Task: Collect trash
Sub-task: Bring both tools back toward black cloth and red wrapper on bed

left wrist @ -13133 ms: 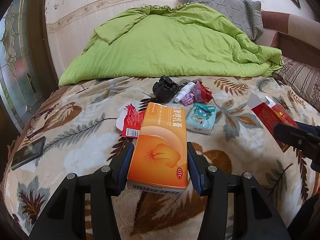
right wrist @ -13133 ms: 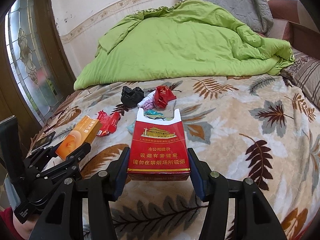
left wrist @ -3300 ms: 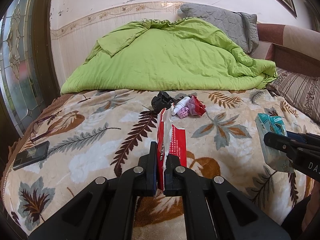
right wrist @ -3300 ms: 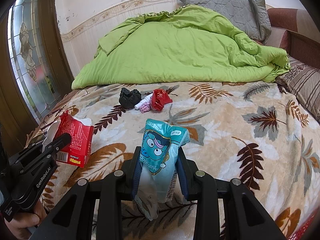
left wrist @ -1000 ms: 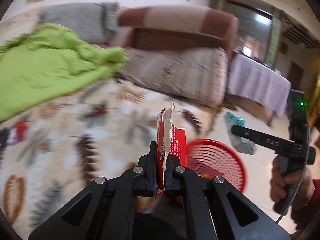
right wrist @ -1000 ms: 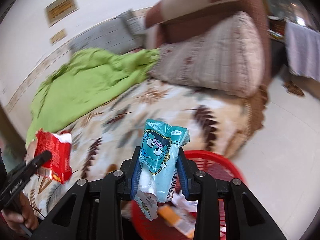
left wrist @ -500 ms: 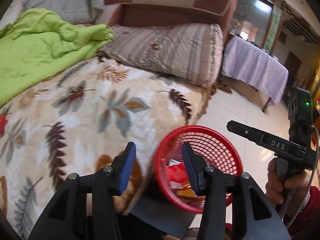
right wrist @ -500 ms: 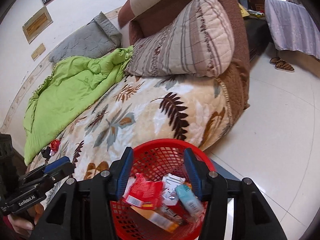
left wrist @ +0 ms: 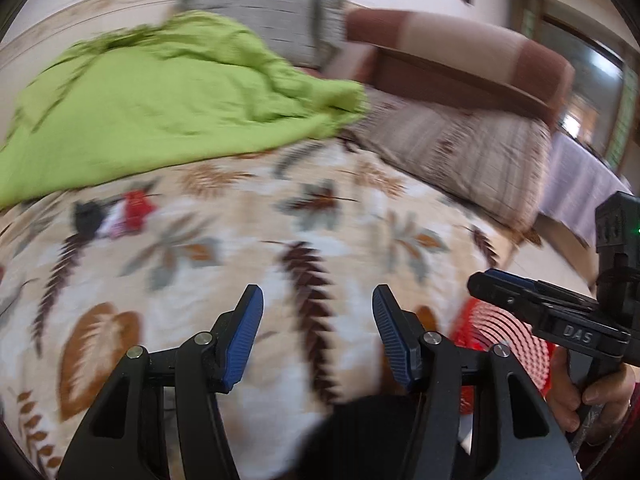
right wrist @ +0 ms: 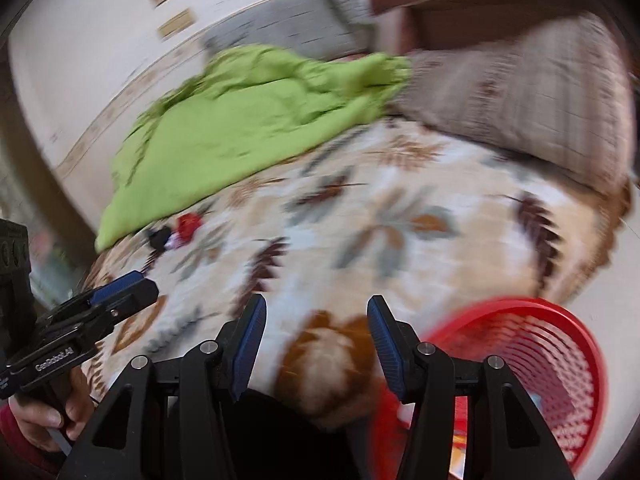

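Note:
Small trash lies far off on the leaf-patterned blanket (left wrist: 320, 216): a black lump (left wrist: 86, 216), a red wrapper (left wrist: 138, 204) and a pale piece (left wrist: 114, 222) between them. The right wrist view shows the same red wrapper (right wrist: 189, 224) and black lump (right wrist: 160, 237). My left gripper (left wrist: 318, 300) hangs over the near blanket, its jaws opening with nothing between them. My right gripper (right wrist: 316, 308) is open and empty too. The red mesh basket (right wrist: 560, 352) sits low at the right, beside the bed, with trash inside. Everything is motion-blurred.
A green quilt (left wrist: 160, 92) is heaped at the back of the bed, with a grey pillow (left wrist: 272, 12) behind it. A striped cushion (left wrist: 472, 160) and a brown headboard (left wrist: 460, 64) line the right side. A person's hand (left wrist: 588, 396) holds the right gripper's handle.
Both views have swung left, from the basket back over the bed. The basket has slid to the lower right. Both grippers stay empty; the left jaws stand slightly wider.

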Available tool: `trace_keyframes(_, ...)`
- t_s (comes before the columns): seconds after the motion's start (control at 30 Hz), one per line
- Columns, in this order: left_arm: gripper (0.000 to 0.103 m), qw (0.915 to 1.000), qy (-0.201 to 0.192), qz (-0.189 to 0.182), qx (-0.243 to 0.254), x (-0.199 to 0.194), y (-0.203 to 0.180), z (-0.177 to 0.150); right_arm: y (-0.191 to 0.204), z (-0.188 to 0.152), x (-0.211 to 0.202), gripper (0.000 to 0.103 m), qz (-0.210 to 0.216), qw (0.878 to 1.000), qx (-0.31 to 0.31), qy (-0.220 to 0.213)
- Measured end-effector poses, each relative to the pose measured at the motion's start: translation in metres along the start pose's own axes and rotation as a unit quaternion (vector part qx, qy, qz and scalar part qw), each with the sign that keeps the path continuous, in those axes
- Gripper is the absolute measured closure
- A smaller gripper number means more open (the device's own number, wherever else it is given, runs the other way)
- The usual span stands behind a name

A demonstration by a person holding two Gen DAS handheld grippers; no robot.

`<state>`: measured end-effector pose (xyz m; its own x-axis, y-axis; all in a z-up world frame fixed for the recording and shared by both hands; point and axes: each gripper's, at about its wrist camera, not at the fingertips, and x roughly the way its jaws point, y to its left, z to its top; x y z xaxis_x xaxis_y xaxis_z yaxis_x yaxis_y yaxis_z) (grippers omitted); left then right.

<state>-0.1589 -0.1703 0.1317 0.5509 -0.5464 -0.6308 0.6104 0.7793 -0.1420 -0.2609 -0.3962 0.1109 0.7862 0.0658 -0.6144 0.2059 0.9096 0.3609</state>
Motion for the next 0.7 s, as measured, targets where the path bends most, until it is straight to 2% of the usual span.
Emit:
trace_keyframes(0.13,0.043,0.9967,-0.017,0.055,-0.057,-0.009,0.059,0.006,0.048,0.017,0.025,0.043,0.034,0.999,-0.037,0.003)
trace_keyframes(0.27,0.043,0.9870,-0.025,0.115,-0.110,-0.008,0.119,0.012,0.096,0.029,0.051,0.042,0.060,0.995,-0.078,0.007)
trace_keyframes(0.43,0.043,0.9703,-0.029,0.162,-0.178,0.005,0.191,0.018,0.143,0.040,0.088,0.042,0.081,0.990,-0.110,0.025)
trace_keyframes(0.5,0.043,0.9610,-0.036,0.190,-0.198,0.013,0.218,0.020,0.162,0.046,0.108,0.043,0.085,0.988,-0.123,0.031)
trace_keyframes(0.6,0.043,0.9491,-0.055,0.233,-0.204,0.022,0.244,0.007,0.192,0.057,0.148,0.042,0.084,0.986,-0.134,0.043)
trace_keyframes(0.63,0.043,0.9483,-0.051,0.240,-0.202,0.027,0.250,0.002,0.199,0.060,0.160,0.042,0.085,0.986,-0.135,0.047)
trace_keyframes(0.67,0.043,0.9462,-0.029,0.249,-0.205,0.036,0.260,-0.003,0.208,0.064,0.178,0.042,0.084,0.985,-0.137,0.055)
trace_keyframes(0.7,0.043,0.9452,-0.015,0.241,-0.219,0.039,0.270,-0.005,0.214,0.067,0.193,0.042,0.082,0.985,-0.141,0.061)
